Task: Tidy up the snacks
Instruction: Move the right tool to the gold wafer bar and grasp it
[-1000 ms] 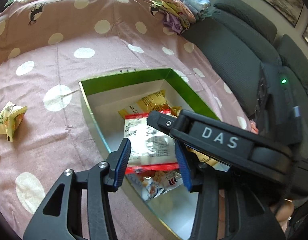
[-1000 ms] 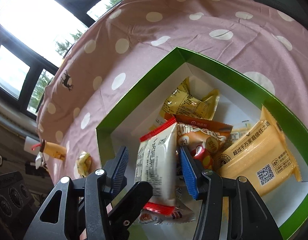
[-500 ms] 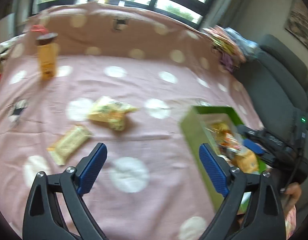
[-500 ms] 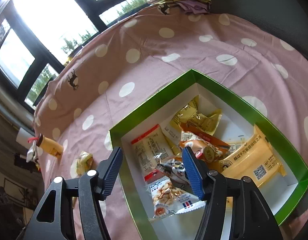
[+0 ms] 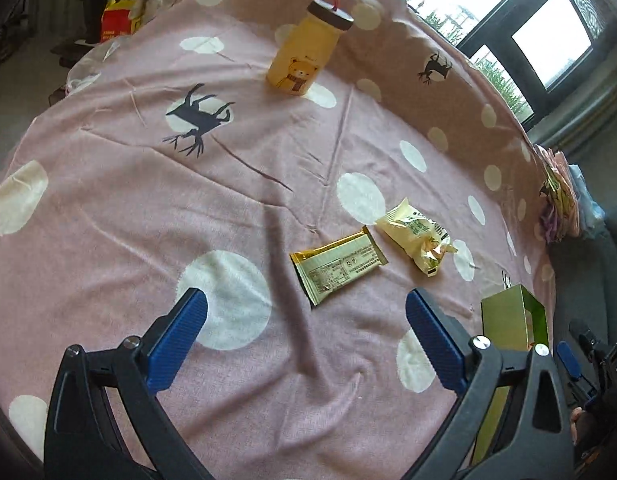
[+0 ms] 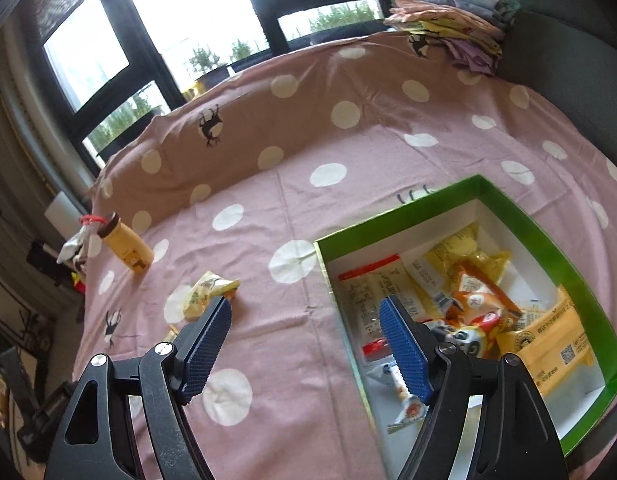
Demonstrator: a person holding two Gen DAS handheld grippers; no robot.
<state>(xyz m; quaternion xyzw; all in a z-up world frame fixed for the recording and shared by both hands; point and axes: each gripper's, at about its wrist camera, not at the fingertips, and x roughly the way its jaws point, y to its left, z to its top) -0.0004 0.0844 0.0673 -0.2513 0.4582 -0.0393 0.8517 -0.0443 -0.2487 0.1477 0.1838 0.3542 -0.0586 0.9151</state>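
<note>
My left gripper hangs over the pink spotted cloth, its jaws opening wide with nothing between them. Just beyond its fingertips lies a gold bar wrapper, with a pale yellow snack pack to its right. The green box shows at the right edge. My right gripper hovers above the left wall of the green box, jaws opening and empty. Inside lie a white pack with red ends, an orange pack and a big yellow pack. The pale yellow snack pack sits left of the box.
A yellow bear bottle stands at the far side of the cloth, also seen as the bottle in the right wrist view. Folded clothes are stacked by the dark sofa. Windows run behind the bed.
Both grippers let go of the white pack with red ends, which now lies in the box. The left one swung away left over the cloth and opened wide. The right one rose and opened.
</note>
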